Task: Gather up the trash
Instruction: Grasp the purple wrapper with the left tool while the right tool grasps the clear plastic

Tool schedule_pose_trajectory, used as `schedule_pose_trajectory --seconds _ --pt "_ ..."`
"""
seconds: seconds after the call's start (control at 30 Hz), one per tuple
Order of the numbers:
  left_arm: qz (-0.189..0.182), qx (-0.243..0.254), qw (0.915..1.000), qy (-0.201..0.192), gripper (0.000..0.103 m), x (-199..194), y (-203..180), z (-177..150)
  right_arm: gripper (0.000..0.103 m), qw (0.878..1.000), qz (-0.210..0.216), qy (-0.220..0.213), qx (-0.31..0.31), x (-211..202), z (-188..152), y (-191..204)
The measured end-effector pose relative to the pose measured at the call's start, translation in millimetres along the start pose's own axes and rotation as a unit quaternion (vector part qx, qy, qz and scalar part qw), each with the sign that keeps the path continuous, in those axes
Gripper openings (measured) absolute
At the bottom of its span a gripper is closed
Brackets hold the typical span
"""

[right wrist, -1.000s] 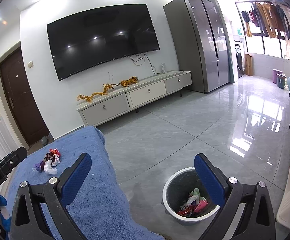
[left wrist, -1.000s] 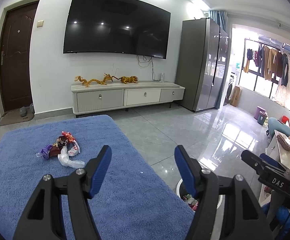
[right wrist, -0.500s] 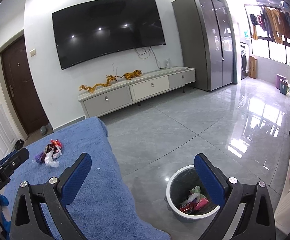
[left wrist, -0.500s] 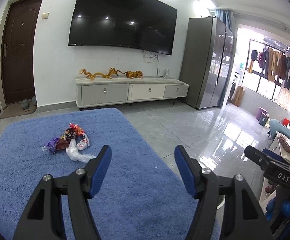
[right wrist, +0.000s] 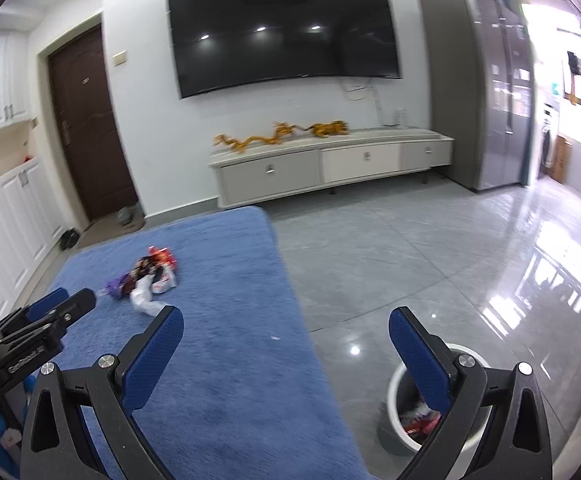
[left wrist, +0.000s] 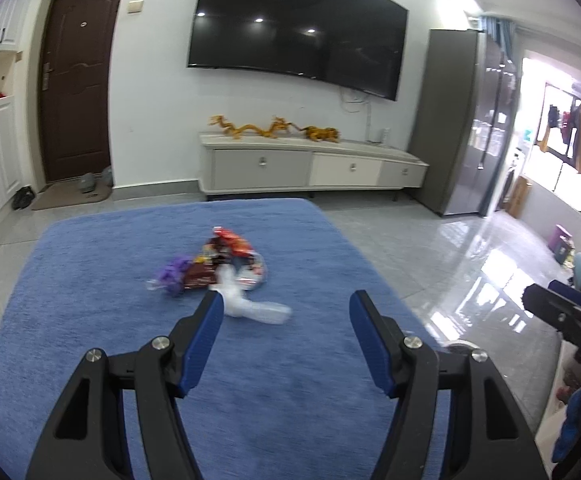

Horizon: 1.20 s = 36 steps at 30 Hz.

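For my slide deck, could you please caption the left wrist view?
Open left gripper facing a pile of crumpled snack wrappers and a clear plastic bag on a blue fuzzy cloth.

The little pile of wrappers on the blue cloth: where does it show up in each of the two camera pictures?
Left wrist view: the pile of wrappers lies near the middle, just beyond the left gripper's open fingers.
Right wrist view: the pile sits at left of centre, far from the right gripper.
Shared landmark: the wall television, above the pile in both views.
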<state>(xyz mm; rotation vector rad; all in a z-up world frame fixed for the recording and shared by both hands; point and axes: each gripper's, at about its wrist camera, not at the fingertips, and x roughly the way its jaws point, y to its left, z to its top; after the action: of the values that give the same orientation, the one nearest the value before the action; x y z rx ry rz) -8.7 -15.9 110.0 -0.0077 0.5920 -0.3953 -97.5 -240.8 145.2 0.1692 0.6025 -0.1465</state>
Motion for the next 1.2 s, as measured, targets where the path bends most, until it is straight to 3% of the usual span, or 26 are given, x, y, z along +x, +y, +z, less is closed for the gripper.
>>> schedule_pose_trajectory --seconds 0.27,0.4,0.7,0.93,1.2 --pt "0.054 -0.002 0.9984 0.017 0.064 31 54 7 0.103 0.997 0.054 0.033 -0.043 50 9 43" --pt "0.064 -0.009 0.9975 0.029 0.064 48 79 11 0.102 0.993 0.084 0.053 -0.063 78 10 64" --pt "-0.013 0.001 0.9971 0.076 0.064 98 129 21 0.091 0.977 0.150 0.099 -0.116 144 3 111" --pt "-0.074 -0.007 0.9916 0.106 0.064 141 130 30 0.079 0.963 0.186 0.132 -0.143 190 -12 138" --pt "-0.052 -0.036 0.9912 0.116 0.063 157 141 23 0.054 0.956 0.203 0.151 -0.150 213 -20 150"
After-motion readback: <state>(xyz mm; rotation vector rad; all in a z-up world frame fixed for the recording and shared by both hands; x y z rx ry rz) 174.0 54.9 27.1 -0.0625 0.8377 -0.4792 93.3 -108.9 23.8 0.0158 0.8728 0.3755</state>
